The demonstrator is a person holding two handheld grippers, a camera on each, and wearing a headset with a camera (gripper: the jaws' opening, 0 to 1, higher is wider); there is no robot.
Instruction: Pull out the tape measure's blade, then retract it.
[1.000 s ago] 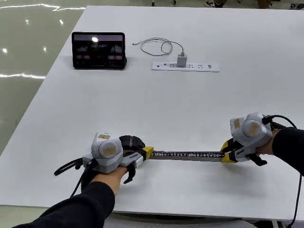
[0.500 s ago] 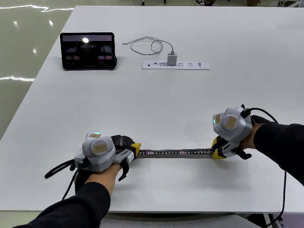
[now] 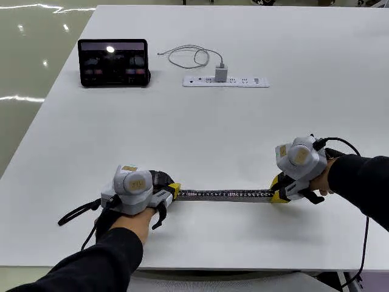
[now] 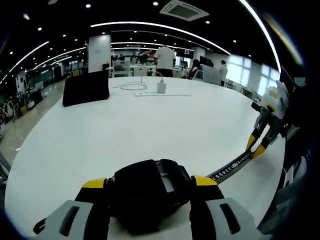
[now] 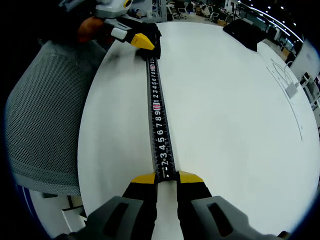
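Tape pulled out along the near edge of the bench [image 3: 243,134], with one tool at each end.
The left tool [image 4: 150,182] is clenched around the black tape measure case [image 4: 150,202] at near left. The right tool [image 5: 166,177] pinches the tip of the blade [image 5: 157,115] at near right, so the blade runs straight between them, low along the bench; whether it touches I cannot tell. The case looks hard, compact and fairly heavy, and is best gripped across its flat sides, as here. The blade is probably thin springy steel: stiff along its length, slick, sharp-edged and likely to kink if bent. It is also under spring pull, so the tip is the place to hold, and easing it back slowly seems wise.
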